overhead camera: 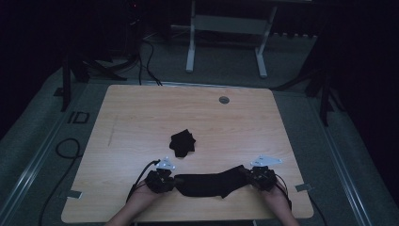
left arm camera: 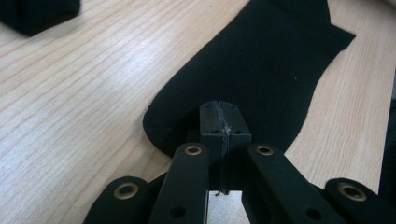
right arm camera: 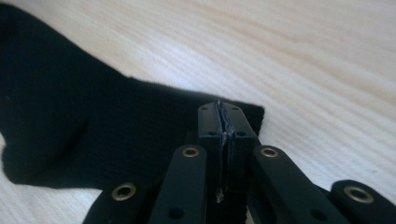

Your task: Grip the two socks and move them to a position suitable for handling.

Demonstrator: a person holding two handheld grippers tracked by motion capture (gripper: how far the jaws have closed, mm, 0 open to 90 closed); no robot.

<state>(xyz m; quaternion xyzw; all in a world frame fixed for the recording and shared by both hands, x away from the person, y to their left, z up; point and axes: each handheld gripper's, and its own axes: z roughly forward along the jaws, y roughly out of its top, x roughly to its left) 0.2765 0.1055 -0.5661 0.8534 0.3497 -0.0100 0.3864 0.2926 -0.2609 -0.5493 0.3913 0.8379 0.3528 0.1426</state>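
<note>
Pale wood-grain laminate worktop (overhead camera: 141,117) with rounded corners and a small round grey grommet (overhead camera: 224,100) near its far edge; dim room, grey carpeted floor (overhead camera: 226,61) around it, a white metal frame (overhead camera: 190,42) standing beyond, dark cables (overhead camera: 66,148) looping on the floor at the left. Near the front edge lies a flat black knitted sock (overhead camera: 207,183), stretched lengthwise between the two hands, fine ribbed weave, rounded toe end toward the left, straight cuff edge toward the right. Left claw (left arm camera: 219,123), matte black metal links with brass-coloured rivets, is pressed together on the toe end of the sock, cloth caught in the seam between the pads. Right claw (right arm camera: 220,122), same build, pinches the cuff corner of the sock the same way. Both claws sit low at the worktop. Farther in, near the worktop's middle and well apart from the sock, a crumpled black cloth bundle (overhead camera: 182,142), lumpy and irregular.
</note>
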